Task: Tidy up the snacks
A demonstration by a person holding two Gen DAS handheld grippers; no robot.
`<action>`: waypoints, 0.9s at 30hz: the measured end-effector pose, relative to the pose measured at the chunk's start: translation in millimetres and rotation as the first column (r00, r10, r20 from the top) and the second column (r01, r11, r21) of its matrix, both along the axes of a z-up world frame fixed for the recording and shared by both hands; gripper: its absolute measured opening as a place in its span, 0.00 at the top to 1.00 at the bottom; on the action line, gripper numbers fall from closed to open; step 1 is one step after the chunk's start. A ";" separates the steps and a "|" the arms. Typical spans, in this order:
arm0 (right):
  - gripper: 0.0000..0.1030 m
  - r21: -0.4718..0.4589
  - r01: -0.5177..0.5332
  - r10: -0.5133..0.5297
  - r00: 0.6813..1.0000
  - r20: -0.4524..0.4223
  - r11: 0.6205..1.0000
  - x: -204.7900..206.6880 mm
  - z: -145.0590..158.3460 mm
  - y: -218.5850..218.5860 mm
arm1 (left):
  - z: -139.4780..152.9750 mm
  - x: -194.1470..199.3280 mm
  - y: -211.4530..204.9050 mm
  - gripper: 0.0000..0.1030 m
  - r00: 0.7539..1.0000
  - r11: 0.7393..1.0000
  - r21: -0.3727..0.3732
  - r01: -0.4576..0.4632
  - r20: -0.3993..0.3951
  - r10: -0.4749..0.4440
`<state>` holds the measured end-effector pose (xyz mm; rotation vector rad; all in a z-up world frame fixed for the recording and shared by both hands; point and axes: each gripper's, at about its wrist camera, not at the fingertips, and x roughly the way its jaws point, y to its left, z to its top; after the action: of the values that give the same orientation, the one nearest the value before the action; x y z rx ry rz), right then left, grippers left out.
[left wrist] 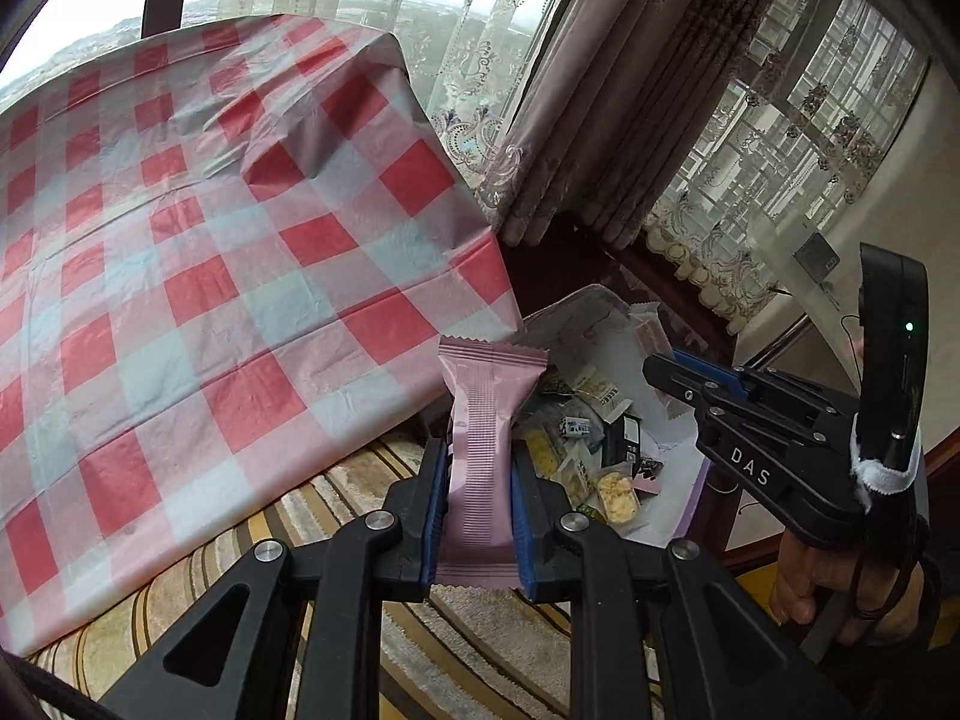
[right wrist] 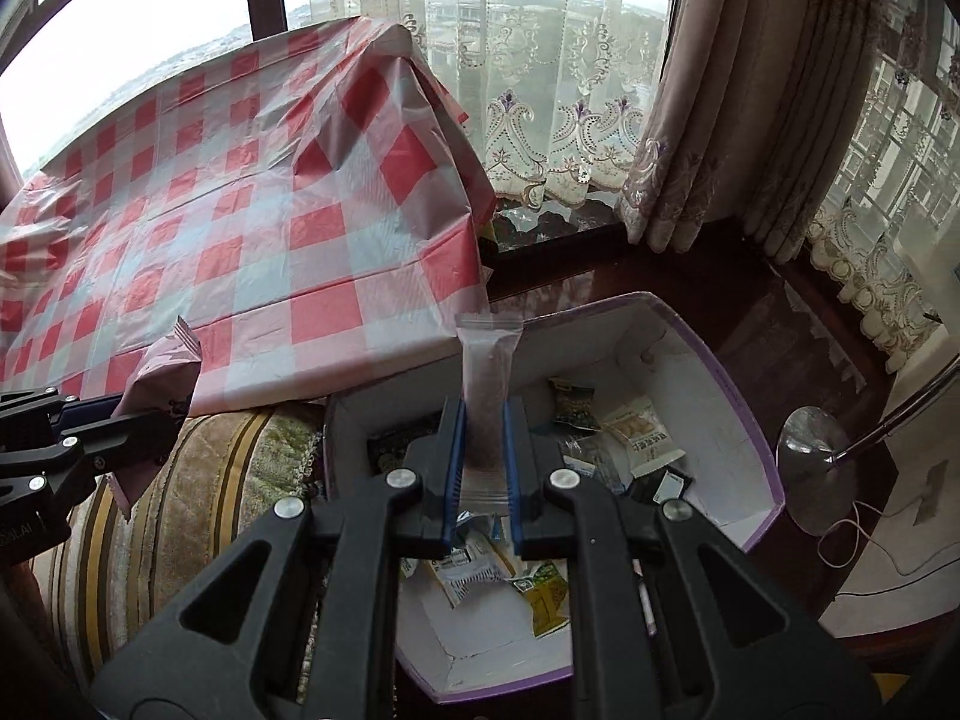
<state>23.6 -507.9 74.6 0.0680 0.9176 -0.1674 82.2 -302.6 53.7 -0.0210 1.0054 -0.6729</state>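
Note:
My left gripper (left wrist: 479, 456) is shut on a pink snack packet (left wrist: 483, 420), held upright beside the table edge; it also shows in the right wrist view (right wrist: 159, 384). My right gripper (right wrist: 483, 420) is shut on a clear, brownish stick packet (right wrist: 487, 396), held over the white box with a purple rim (right wrist: 720, 372). The box holds several small snack packets (right wrist: 639, 435). In the left wrist view the right gripper (left wrist: 666, 369) hangs over the box (left wrist: 576, 312).
A table with a red-and-white checked cloth (left wrist: 180, 240) stands to the left. A striped cushion (right wrist: 198, 480) lies under it. Curtains (right wrist: 690, 120) and windows lie behind. A floor lamp base (right wrist: 816, 462) stands right of the box.

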 end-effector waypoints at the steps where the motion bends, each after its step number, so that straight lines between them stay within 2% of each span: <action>1: 0.85 0.003 0.017 -0.017 1.000 0.003 1.000 -2.8 -0.1 -6.9 | -0.3 -2.1 -7.1 0.80 1.000 1.000 -0.001 0.010 -0.004 -0.010; 5: 0.83 0.008 0.086 -0.086 0.996 0.020 0.996 -13.0 -0.5 -30.0 | -2.5 -9.3 -36.1 0.79 0.998 0.999 0.002 0.054 -0.018 -0.054; 7: 0.81 0.016 0.120 -0.120 0.993 0.018 0.993 -16.6 -2.1 -38.6 | -4.0 -11.5 -47.9 0.79 0.997 0.997 0.009 0.070 -0.018 -0.070; 8: 0.76 0.023 0.131 -0.132 0.991 0.017 0.991 -18.3 -3.0 -41.8 | -5.3 -11.8 -52.6 0.79 0.997 0.997 0.016 0.074 -0.021 -0.074; 9: 0.62 0.027 0.142 -0.143 0.990 0.014 0.989 -19.9 -4.0 -44.0 | -6.6 -12.4 -56.1 0.77 0.997 0.997 0.022 0.078 -0.027 -0.078; 10: 0.51 0.027 0.151 -0.152 0.988 0.014 0.988 -22.1 -5.0 -45.8 | -8.3 -13.1 -59.1 0.75 0.996 0.996 0.028 0.081 -0.033 -0.080; 11: 0.37 0.025 0.157 -0.157 0.987 0.021 0.987 -24.6 -5.2 -46.6 | -9.6 -14.4 -60.4 0.63 0.996 0.996 0.034 0.079 -0.034 -0.078; 12: 0.35 0.022 0.165 -0.165 0.986 0.026 0.986 -27.4 -5.1 -47.0 | -10.6 -16.7 -60.6 0.47 0.997 0.997 0.037 0.072 -0.030 -0.070; 14: 0.35 0.022 0.185 -0.185 0.982 0.018 0.982 -32.8 -5.7 -48.7 | -11.9 -21.7 -56.9 0.33 0.999 0.999 0.035 0.040 -0.022 -0.039; 19: 0.34 0.000 0.207 -0.207 0.978 -0.006 0.978 -51.0 -7.6 -41.9 | -18.0 -41.8 -40.0 0.28 0.996 1.000 0.018 0.006 -0.094 -0.004; 22: 0.34 -0.017 0.204 -0.204 0.979 -0.018 0.979 -63.9 -8.8 -34.7 | -26.7 -56.1 -30.9 0.22 0.991 0.999 0.046 0.000 -0.133 0.006; 27: 0.34 -0.034 0.221 -0.222 0.975 -0.026 0.975 -71.6 -11.1 -32.4 | -30.6 -64.2 -28.4 0.20 0.993 0.998 0.057 0.013 -0.118 -0.006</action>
<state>-48.0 -540.3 63.5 0.1393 0.9357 -0.3909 17.9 -331.0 23.1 -0.0056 1.1390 -0.6572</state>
